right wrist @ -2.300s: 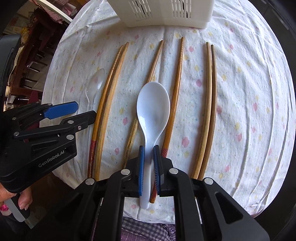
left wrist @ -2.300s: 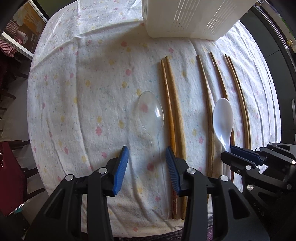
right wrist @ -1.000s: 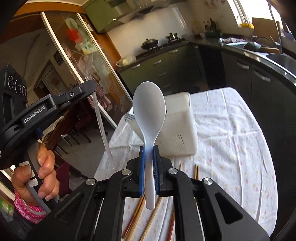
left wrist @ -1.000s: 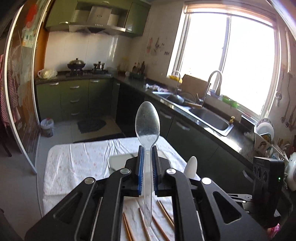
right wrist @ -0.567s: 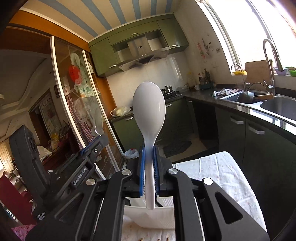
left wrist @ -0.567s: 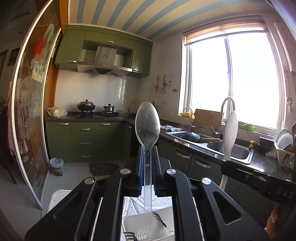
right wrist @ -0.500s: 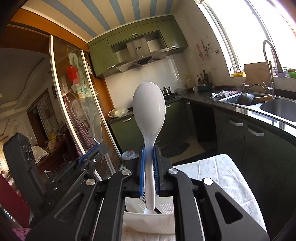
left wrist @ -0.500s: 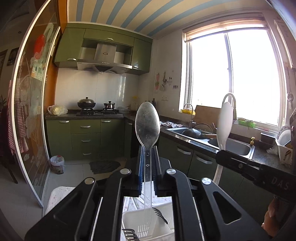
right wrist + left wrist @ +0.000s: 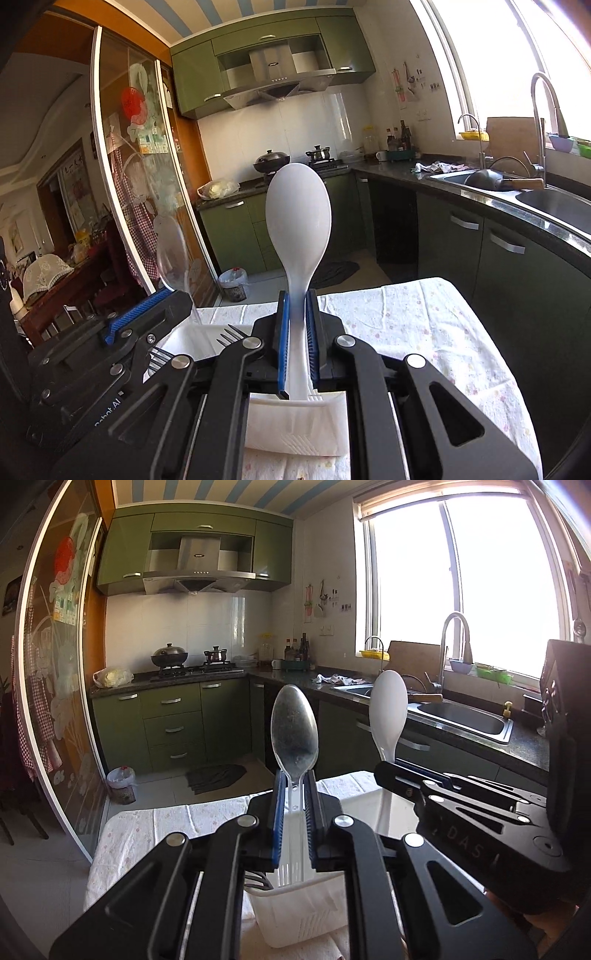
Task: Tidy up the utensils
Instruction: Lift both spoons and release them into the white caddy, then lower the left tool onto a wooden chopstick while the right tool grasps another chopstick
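My left gripper [image 9: 294,823] holds a clear plastic spoon [image 9: 294,734] upright by its handle, bowl up. Its jaws are opening, with the handle still between the blue pads. The handle's lower end reaches into the white slotted basket [image 9: 295,912] below. My right gripper [image 9: 297,343] is shut on a white spoon [image 9: 298,221], also upright, its handle end down inside the basket [image 9: 295,424]. Each gripper shows in the other's view: the right one [image 9: 391,770] with the white spoon [image 9: 388,709], the left one [image 9: 173,299] with the clear spoon [image 9: 173,254].
Forks [image 9: 231,336] stand in the basket's left part. The basket sits on a table under a floral cloth [image 9: 424,332]. Behind are green kitchen cabinets, a sink counter [image 9: 461,716] at the right and a glass sliding door [image 9: 122,184] at the left.
Both grippers have sunk toward the basket with their spoons upright. The spoon handles now reach into it, and the right gripper has drawn closer to the left.
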`<state>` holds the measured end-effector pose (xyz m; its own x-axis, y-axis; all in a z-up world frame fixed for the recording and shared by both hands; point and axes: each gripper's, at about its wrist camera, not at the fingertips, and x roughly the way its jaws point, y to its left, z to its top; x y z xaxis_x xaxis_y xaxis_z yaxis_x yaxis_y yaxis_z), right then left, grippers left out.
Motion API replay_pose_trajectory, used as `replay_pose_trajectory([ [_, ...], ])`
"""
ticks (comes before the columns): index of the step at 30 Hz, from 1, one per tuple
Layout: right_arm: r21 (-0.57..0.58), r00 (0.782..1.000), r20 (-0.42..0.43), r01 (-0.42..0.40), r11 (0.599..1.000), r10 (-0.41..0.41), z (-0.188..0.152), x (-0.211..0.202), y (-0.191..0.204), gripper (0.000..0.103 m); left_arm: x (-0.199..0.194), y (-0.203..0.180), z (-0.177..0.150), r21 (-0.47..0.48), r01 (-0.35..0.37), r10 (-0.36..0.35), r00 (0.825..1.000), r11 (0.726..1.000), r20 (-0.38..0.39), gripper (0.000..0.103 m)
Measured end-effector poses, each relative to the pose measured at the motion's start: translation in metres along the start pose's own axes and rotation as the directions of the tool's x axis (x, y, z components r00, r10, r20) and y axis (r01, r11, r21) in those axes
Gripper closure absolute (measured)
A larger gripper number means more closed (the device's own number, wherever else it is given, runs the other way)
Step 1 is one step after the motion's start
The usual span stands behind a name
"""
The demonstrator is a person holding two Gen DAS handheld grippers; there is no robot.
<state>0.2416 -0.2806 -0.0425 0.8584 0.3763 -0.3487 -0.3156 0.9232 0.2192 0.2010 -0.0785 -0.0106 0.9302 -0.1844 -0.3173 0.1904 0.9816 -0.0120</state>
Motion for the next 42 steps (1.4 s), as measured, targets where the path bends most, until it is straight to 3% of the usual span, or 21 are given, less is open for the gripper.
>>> replay_pose_trajectory([
  [3, -0.003, 1.0, -0.003, 0.001, 1.0, -0.001, -0.008, -0.006, -0.003, 0.091, -0.001, 0.001, -0.003, -0.002, -0.004, 0.004, 1.0, 1.0, -0.011, 0.083],
  [11, -0.021, 1.0, 0.0, -0.029, 0.999, 0.029, -0.012, -0.034, 0.001, 0.085, -0.013, 0.004, -0.002, -0.006, 0.003, -0.003, 1.0, 1.0, -0.029, 0.074],
  [14, -0.017, 0.999, -0.021, -0.04, 0.999, 0.039, -0.013, -0.051, -0.001, 0.085, -0.023, 0.007, 0.0, -0.019, -0.002, 0.0, 0.996, 1.0, -0.086, 0.07],
  [16, -0.007, 0.996, -0.074, -0.048, 0.999, 0.047, -0.016, -0.062, -0.004, 0.085, -0.027, 0.01, -0.002, -0.019, -0.017, 0.013, 0.984, 1.0, -0.177, 0.068],
  [18, 0.0, 0.987, -0.153, -0.053, 0.999, 0.052, -0.022, -0.07, -0.007, 0.085, -0.026, 0.011, -0.013, -0.013, -0.038, 0.032, 0.949, 0.999, -0.314, 0.066],
  [19, -0.005, 0.979, -0.2, -0.042, 0.999, 0.041, -0.027, -0.072, -0.009, 0.082, -0.024, 0.012, -0.023, -0.013, -0.035, 0.027, 0.916, 0.999, -0.4, 0.066],
  [22, -0.008, 0.937, -0.349, -0.028, 1.0, 0.024, -0.046, -0.072, -0.016, 0.078, -0.018, 0.016, -0.06, -0.066, -0.024, -0.022, 0.782, 0.998, -0.623, 0.066],
  [25, 0.011, 0.877, -0.48, -0.027, 1.0, 0.029, -0.067, -0.068, -0.023, 0.078, -0.013, 0.024, -0.097, -0.116, -0.048, -0.058, 0.64, 0.992, -0.766, 0.066],
  [27, 0.017, 0.837, -0.546, -0.019, 1.0, 0.025, -0.079, -0.066, -0.026, 0.078, -0.009, 0.024, -0.116, -0.118, -0.066, -0.059, 0.573, 0.991, -0.817, 0.072],
  [28, 0.025, 0.822, -0.569, -0.023, 0.999, 0.033, -0.084, -0.065, -0.027, 0.078, -0.008, 0.022, -0.122, -0.112, -0.073, -0.054, 0.552, 0.991, -0.832, 0.074],
  [30, 0.022, 0.806, -0.591, -0.022, 1.0, 0.031, -0.092, -0.066, -0.027, 0.078, -0.006, 0.024, -0.13, -0.112, -0.088, -0.049, 0.53, 0.99, -0.847, 0.075],
  [36, 0.03, 0.782, -0.622, -0.026, 0.999, 0.039, -0.094, -0.065, -0.027, 0.078, 0.003, 0.027, -0.132, -0.145, -0.105, -0.075, 0.497, 0.984, -0.865, 0.075],
  [42, 0.023, 0.763, -0.645, -0.033, 0.999, 0.04, -0.085, -0.06, -0.022, 0.078, 0.012, 0.023, -0.137, -0.109, -0.111, -0.044, 0.471, 0.988, -0.881, 0.075],
])
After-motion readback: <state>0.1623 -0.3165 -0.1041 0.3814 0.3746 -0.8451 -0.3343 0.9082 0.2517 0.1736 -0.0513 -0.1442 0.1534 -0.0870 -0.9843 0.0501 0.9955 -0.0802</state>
